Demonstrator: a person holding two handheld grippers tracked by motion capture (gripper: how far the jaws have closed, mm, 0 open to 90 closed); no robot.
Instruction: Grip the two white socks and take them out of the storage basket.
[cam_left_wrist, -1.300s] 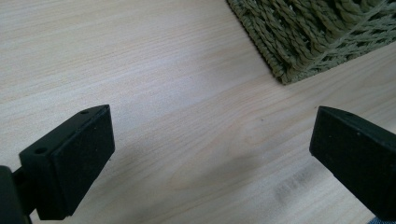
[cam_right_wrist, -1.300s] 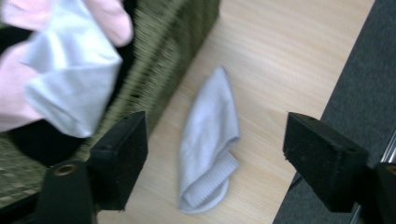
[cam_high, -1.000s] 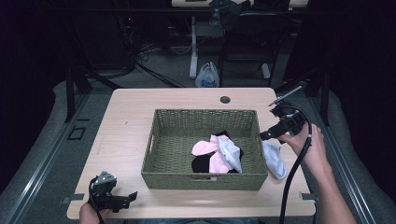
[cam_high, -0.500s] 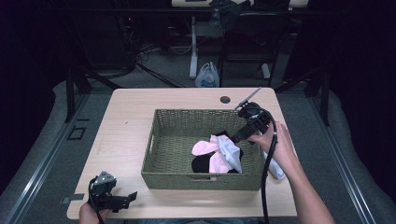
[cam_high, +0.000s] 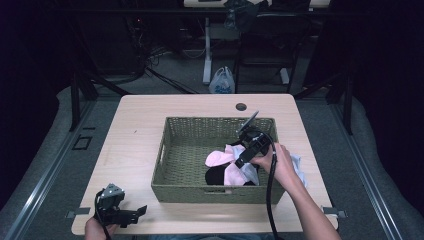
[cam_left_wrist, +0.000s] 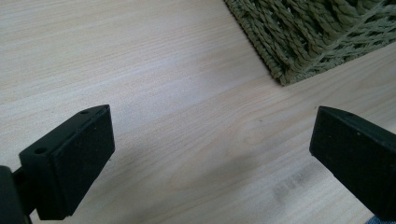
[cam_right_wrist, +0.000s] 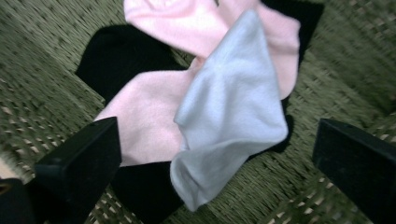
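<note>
Right gripper (cam_high: 243, 156) was swung from table's right edge to above basket (cam_high: 172, 175); jaws spread, empty. White sock (cam_right_wrist: 229, 112) was seen atop pink and black socks inside; pickup judged next. Left gripper (cam_high: 131, 214) idle, jaws apart.

Pale blue sock (cam_right_wrist: 231, 112) lay crumpled atop pink socks (cam_right_wrist: 154, 116) and black socks (cam_right_wrist: 126, 56), all piled at right end of woven basket (cam_high: 175, 150); white sock (cam_high: 299, 166) lay outside it
</note>
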